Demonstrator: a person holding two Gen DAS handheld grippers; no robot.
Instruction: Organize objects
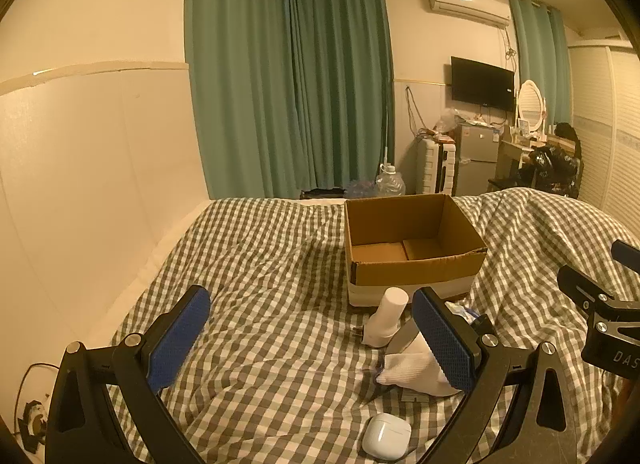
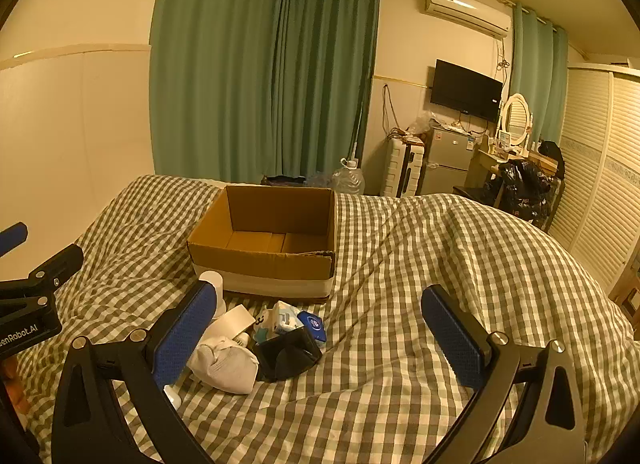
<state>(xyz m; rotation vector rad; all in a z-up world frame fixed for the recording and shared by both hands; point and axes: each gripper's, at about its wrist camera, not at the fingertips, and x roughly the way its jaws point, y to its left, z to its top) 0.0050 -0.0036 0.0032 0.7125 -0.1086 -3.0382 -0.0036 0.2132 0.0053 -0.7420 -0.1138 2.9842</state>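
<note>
Both the left gripper (image 1: 316,340) and right gripper (image 2: 320,338) hover spread wide over the checked bed (image 2: 420,264), the cardboard box (image 2: 264,240) at twelve o'clock, socks (image 2: 226,364) at seven.

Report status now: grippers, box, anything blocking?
Left gripper open, right gripper open, both empty. Cardboard box empty. Clutter pile before box; path clear.

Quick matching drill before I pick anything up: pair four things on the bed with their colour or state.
Things:
1. cardboard box
2. sock
3. earbud case
4. wallet

States:
A. black, lying open
B. white, bundled up
C. open-topped, nothing inside
D. white, lid shut

Pairs: 1-C, 2-B, 3-D, 4-A
</note>
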